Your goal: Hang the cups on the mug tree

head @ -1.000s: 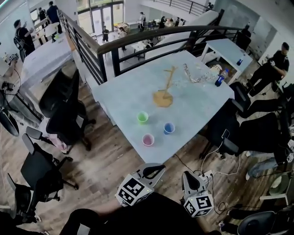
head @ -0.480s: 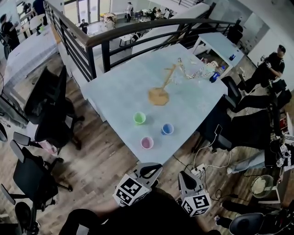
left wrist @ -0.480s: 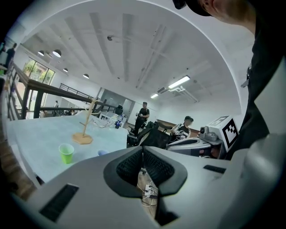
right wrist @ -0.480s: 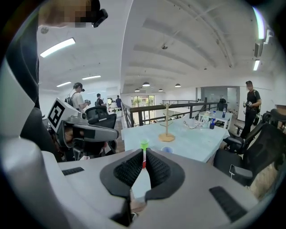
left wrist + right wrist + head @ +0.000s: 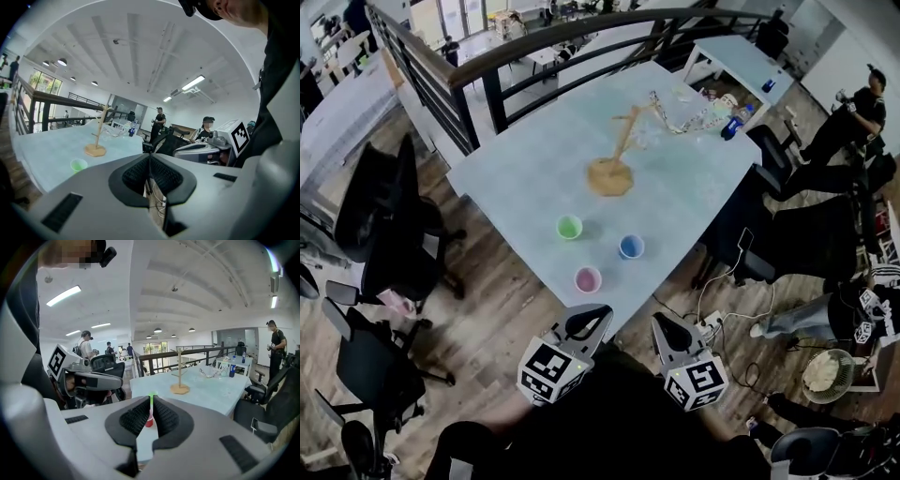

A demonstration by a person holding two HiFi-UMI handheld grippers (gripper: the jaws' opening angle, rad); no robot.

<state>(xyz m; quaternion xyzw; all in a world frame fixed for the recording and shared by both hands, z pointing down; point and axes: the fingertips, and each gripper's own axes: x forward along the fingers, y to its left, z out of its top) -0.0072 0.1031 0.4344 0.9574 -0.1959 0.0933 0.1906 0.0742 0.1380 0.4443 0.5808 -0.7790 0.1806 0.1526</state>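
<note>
Both grippers were held low in front of the person, short of the near edge of the tabletop (image 5: pixel 525 178). The left gripper (image 5: pixel 589 317) and the right gripper (image 5: pixel 664 326) each had their jaws pressed together with nothing between them, so the step in hand looked like the approach to a first cup. To do it well, whichever gripper went in would need its jaws spread before it reached over the edge. It should then come down on one cup wall, one jaw inside the rim and one outside, so the cup would not tip or skid. The pink cup (image 5: pixel 587 278) was nearest the edge and the natural first pick. The blue cup (image 5: pixel 630 247) stood to its right and a little further in, and the green cup (image 5: pixel 569 227) further in to the left. All three stood apart from one another and well short of the mug tree (image 5: pixel 609 169). The tree stood upright on its round wooden base near the middle of the tabletop, its pegs bare. Whether the cups had handles could not be told, which would decide how each met a peg. All three stood mouth up and appeared empty, though they were small in the head view. A bottle (image 5: pixel 729 125) stood at the far right edge; its contents could not be made out.
</note>
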